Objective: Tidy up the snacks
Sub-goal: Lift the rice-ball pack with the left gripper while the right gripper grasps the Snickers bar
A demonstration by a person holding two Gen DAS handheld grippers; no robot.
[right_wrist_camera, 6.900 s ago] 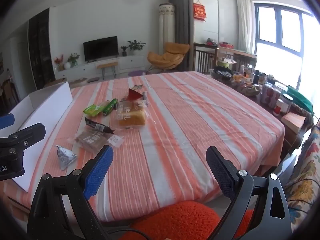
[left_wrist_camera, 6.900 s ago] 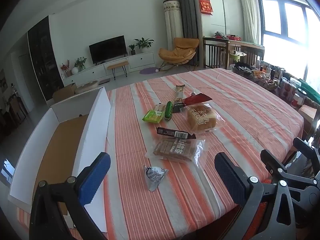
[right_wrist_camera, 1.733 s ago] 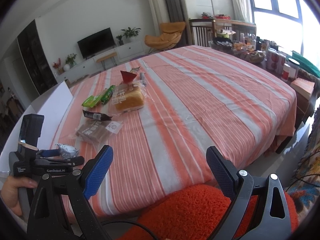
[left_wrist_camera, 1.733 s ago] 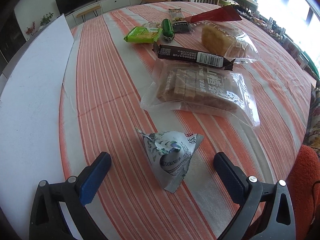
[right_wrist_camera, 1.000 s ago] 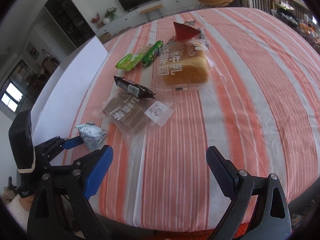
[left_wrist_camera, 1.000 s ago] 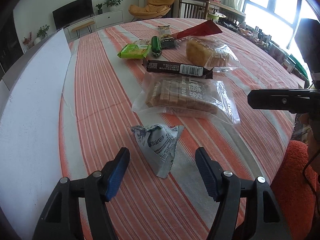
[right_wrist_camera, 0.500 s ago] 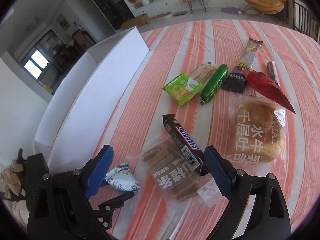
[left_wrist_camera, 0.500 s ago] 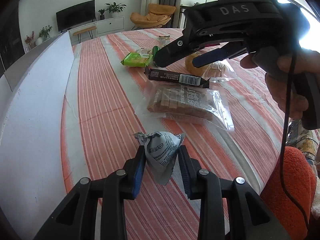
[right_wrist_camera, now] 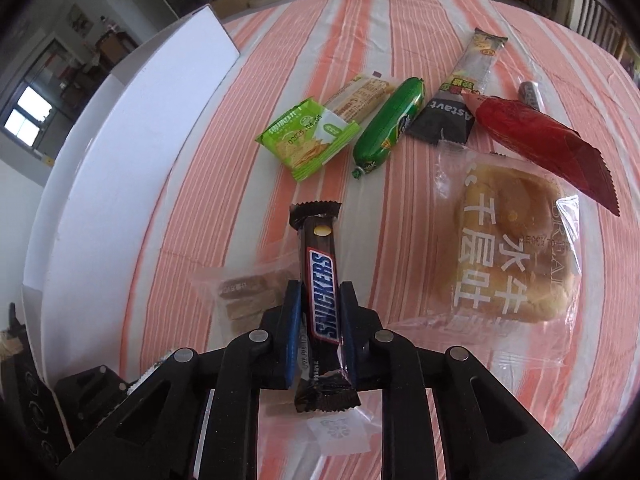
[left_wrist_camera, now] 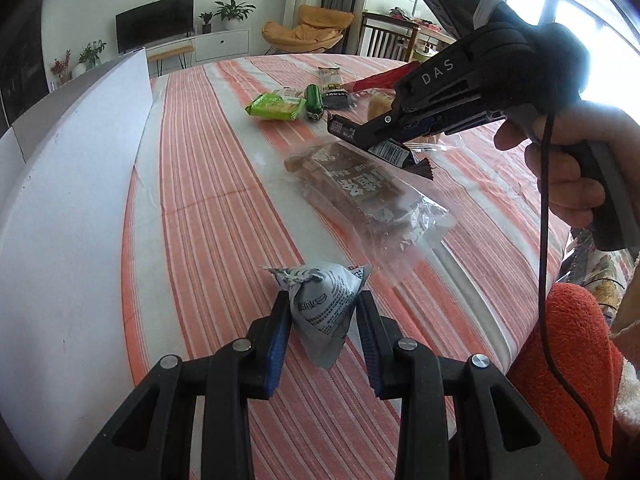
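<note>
A: Which step of the snack tidying is in hand?

B: The pick-up. The left tool (left_wrist_camera: 323, 312) is clenched on a small grey pyramid-shaped packet (left_wrist_camera: 320, 300) at the near edge of the striped worktop (left_wrist_camera: 208, 184). The right tool (right_wrist_camera: 320, 308) grips a chocolate bar (right_wrist_camera: 322, 280) by its middle, above a clear bag of brown wafers (right_wrist_camera: 244, 296).

A: Where do they go?

B: Probably into the white box (left_wrist_camera: 68, 184) at the left. Both loads likely need to rise and swing over its tall flap.

A: What remains?

B: A bread bun (right_wrist_camera: 508, 248), a green cracker pack (right_wrist_camera: 306, 140), a green sausage (right_wrist_camera: 390, 124) and a red packet (right_wrist_camera: 536, 140).
</note>
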